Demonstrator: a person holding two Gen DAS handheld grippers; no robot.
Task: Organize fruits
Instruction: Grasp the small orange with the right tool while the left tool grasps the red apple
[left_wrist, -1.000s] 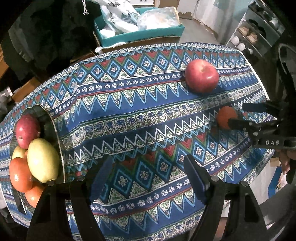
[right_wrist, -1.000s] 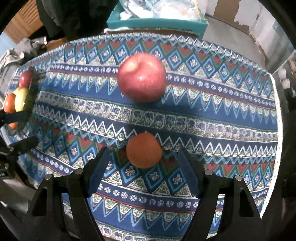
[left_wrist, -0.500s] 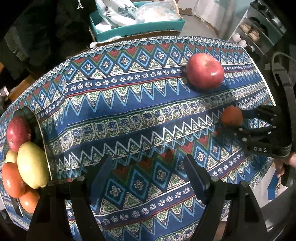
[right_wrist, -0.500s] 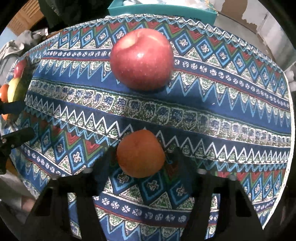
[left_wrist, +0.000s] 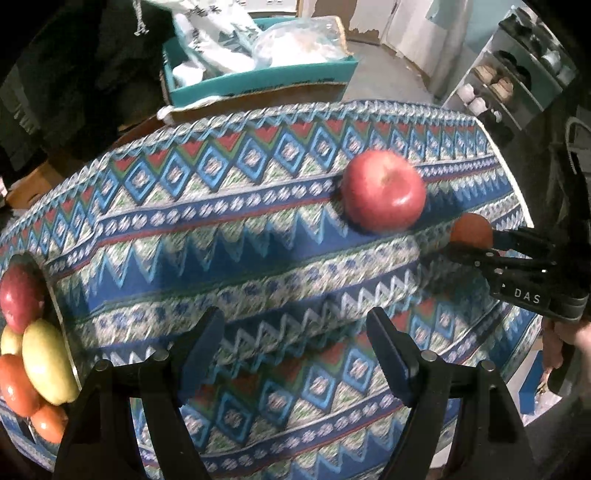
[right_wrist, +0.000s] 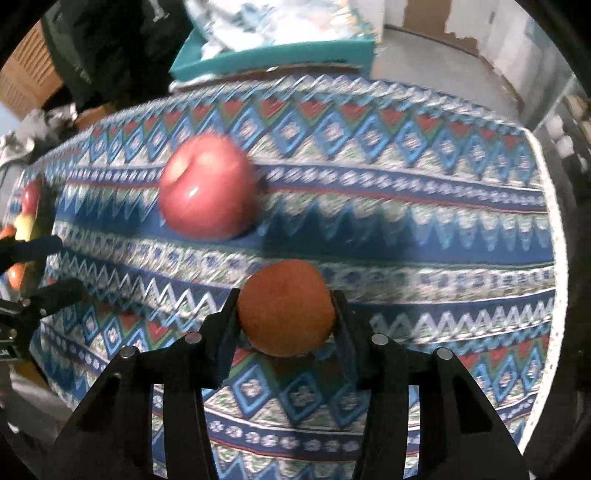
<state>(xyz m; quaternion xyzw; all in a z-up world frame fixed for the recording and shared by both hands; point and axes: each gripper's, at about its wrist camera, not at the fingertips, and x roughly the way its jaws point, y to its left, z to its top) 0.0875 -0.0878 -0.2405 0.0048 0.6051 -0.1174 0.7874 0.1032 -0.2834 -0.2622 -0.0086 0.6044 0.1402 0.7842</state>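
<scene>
My right tool grips the orange near the red apple; my left tool hangs open over the patterned surface.

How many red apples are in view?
2. One red apple lies on the tablecloth; another red apple sits in the fruit pile at the left edge. Others may be hidden.

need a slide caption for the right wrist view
Right claw shut on the orange fruit above the patterned tablecloth; red apple lies beyond.
</scene>
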